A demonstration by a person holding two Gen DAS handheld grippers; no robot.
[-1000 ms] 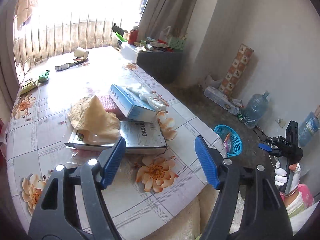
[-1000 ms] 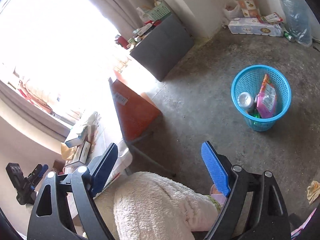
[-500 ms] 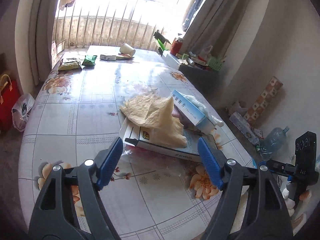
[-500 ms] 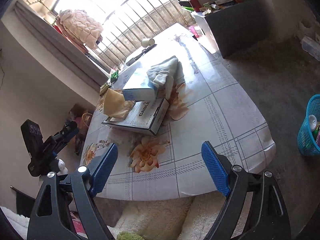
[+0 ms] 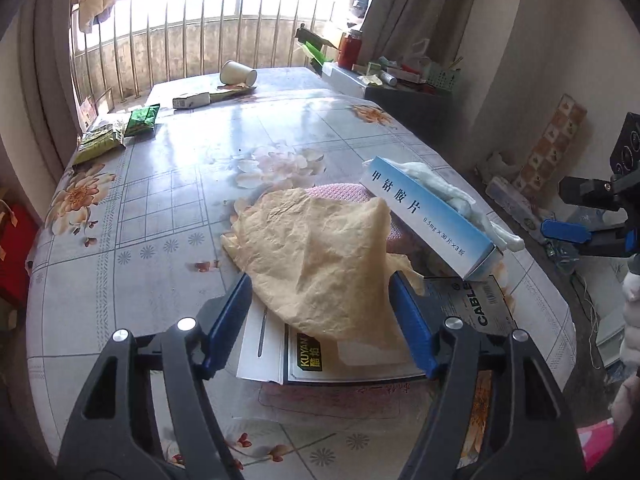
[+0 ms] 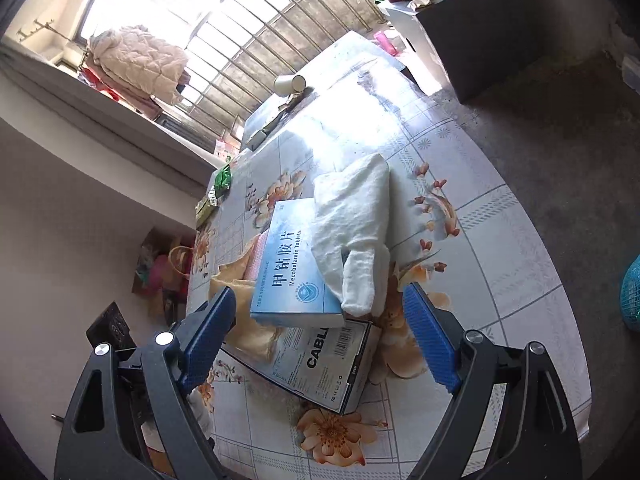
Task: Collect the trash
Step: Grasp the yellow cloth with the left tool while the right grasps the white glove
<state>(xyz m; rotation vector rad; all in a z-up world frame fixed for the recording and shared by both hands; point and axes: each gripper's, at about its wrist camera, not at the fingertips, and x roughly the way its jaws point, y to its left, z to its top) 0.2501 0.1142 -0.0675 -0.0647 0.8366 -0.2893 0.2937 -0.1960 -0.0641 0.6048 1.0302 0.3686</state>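
Between the left tongs (image 5: 320, 316), just narrowing yet seemingly unclamped, lies crumpled yellow paper (image 5: 316, 256).

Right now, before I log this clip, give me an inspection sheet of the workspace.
Surface: floral table.
Job's things: crumpled yellow paper over cable box; blue tablet box, white glove on it.
Clutter: tipped paper cup, green packets.
Grippers: left gripper open, jaws just closing around the paper, not pressing; right gripper open, empty.
Cables: nothing seen.
Surroundings: barred window, blue basket on floor.
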